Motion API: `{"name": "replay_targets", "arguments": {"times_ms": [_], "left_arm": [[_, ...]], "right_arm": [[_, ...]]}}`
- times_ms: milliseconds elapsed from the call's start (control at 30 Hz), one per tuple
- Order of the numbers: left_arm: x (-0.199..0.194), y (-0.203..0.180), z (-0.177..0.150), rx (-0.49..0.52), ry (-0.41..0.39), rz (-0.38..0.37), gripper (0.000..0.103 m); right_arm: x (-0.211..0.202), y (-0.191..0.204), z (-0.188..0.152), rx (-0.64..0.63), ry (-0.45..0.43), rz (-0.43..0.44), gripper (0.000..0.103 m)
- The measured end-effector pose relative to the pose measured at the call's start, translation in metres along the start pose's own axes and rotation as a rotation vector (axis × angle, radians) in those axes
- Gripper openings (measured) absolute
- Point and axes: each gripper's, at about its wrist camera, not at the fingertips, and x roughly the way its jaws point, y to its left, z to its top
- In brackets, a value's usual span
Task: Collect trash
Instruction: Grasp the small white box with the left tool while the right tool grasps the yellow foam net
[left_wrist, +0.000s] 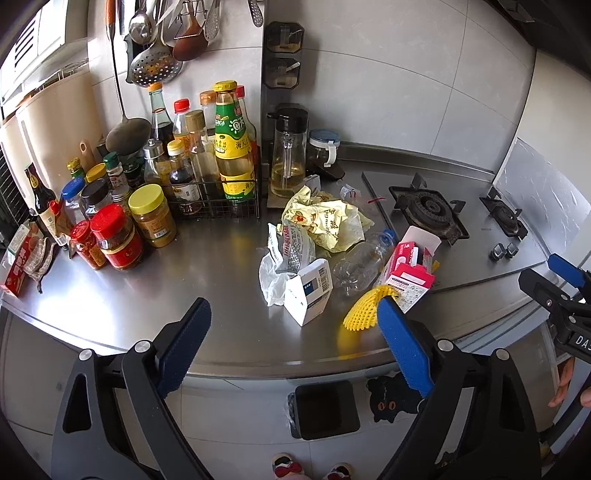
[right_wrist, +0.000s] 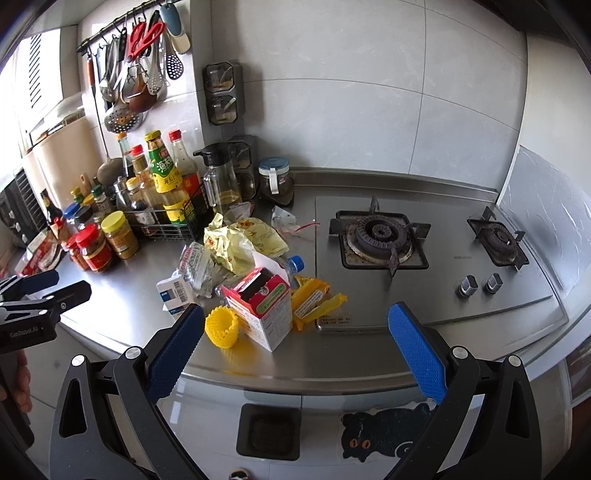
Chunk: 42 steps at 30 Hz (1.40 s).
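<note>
Left wrist: my left gripper (left_wrist: 293, 332) hangs agape, empty, short of the trash pile (left_wrist: 325, 251) on the counter (left_wrist: 184, 273).

Right wrist: my right gripper (right_wrist: 295, 328) likewise spread wide, bin (right_wrist: 269, 430) below the edge, probably for dropping.
</note>
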Motion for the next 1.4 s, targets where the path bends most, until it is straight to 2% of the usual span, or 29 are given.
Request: {"name": "replay_targets", "arguments": {"times_ms": [133,233,300,367,467,700,867,1000,1233,1400], "left_arm": [[0.017,0.003,-0.012,0.047,-0.046,-0.007,0.083],[0.031,0.004,-0.019,0.078,-0.064,-0.017,0.083],[0.044,0.005,-0.023,0.102,-0.056,-0.022,0.082],[0.057,0.006,-0.027,0.125,-0.055,-0.044,0.078],[0.076,0.011,-0.031,0.139,-0.045,-0.066,0.076],[0.112,0.024,-0.037,0.184,-0.037,-0.142,0.069],[0.129,0.027,-0.036,0.232,-0.032,-0.175,0.072],[0.141,0.028,-0.032,0.238,-0.021,-0.205,0.074],[0.160,0.019,-0.024,0.278,-0.008,-0.244,0.074],[0.175,0.019,-0.018,0.282,0.013,-0.265,0.074]], "right_arm": [[0.014,0.006,-0.015,-0.040,-0.042,-0.006,0.100],[0.027,0.018,-0.030,-0.068,-0.041,0.027,0.099],[0.038,0.026,-0.040,-0.086,-0.028,0.031,0.084],[0.050,0.029,-0.048,-0.069,-0.010,0.062,0.078],[0.064,0.031,-0.057,-0.017,0.019,0.147,0.068],[0.094,0.047,-0.070,0.031,0.038,0.227,0.063],[0.116,0.060,-0.075,0.043,0.068,0.226,0.062],[0.130,0.064,-0.074,0.058,0.087,0.214,0.055],[0.152,0.069,-0.076,0.069,0.124,0.203,0.052],[0.166,0.067,-0.078,0.071,0.145,0.176,0.037]]}}
